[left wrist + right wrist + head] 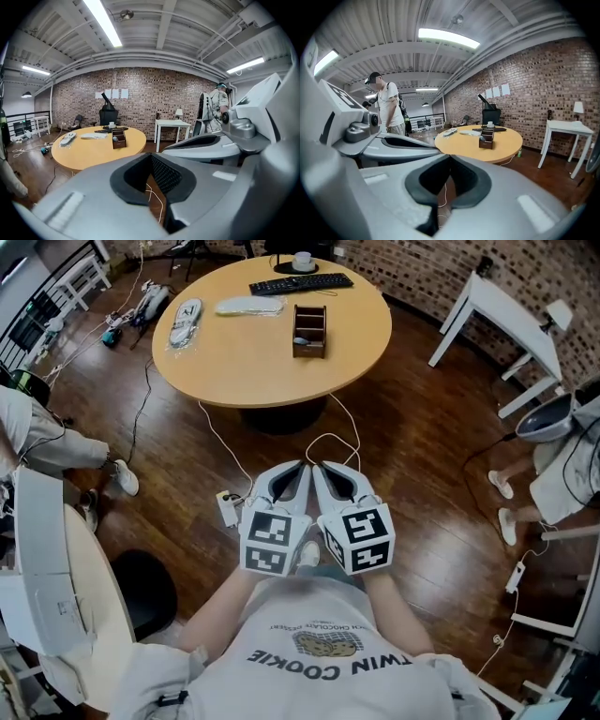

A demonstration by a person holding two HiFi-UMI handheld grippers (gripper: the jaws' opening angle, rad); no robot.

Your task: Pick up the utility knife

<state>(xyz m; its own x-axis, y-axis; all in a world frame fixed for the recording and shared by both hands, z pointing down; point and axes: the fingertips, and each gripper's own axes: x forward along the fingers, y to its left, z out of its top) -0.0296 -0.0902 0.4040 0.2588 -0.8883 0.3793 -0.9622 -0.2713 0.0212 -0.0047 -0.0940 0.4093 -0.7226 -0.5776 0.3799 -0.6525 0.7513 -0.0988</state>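
Observation:
Both grippers are held side by side over the wooden floor, a short way in front of a round wooden table (234,371). My left gripper (302,466) is shut with nothing between its jaws, as the left gripper view (151,157) also shows. My right gripper (320,466) is shut and empty too, its tips meeting in the right gripper view (450,158). A brown compartment box (309,331) stands on the table with a small grey item inside. I cannot make out a utility knife in any view.
The table also holds a black keyboard (300,283), a cup (302,261) and two plastic-wrapped items (185,322). White cables (333,442) and a power strip (228,507) lie on the floor ahead. A white desk (506,310) stands at the right; people stand at both sides.

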